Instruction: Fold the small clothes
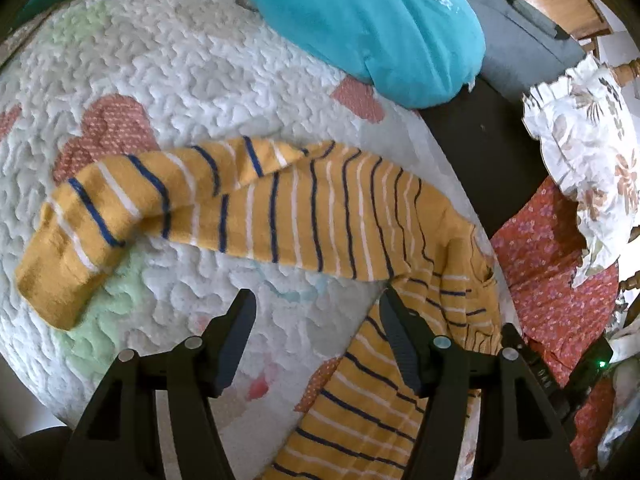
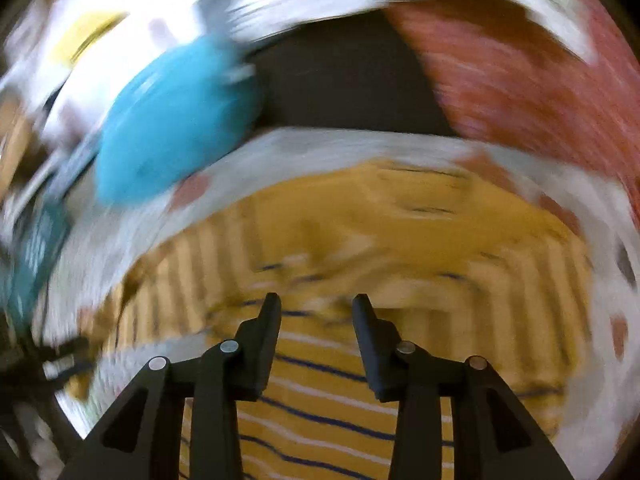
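Observation:
A small mustard-yellow garment with navy and white stripes lies spread on a white quilted blanket. One sleeve or leg reaches left, another part trails down to the lower right. My left gripper is open and empty just above the blanket, its right finger at the garment's edge. In the blurred right wrist view the same striped garment lies under my right gripper, which is open with nothing between its fingers.
A turquoise cushion rests at the blanket's far edge and shows in the right view. A red floral cloth and a white leaf-print frilled cloth lie to the right. A dark surface borders the blanket.

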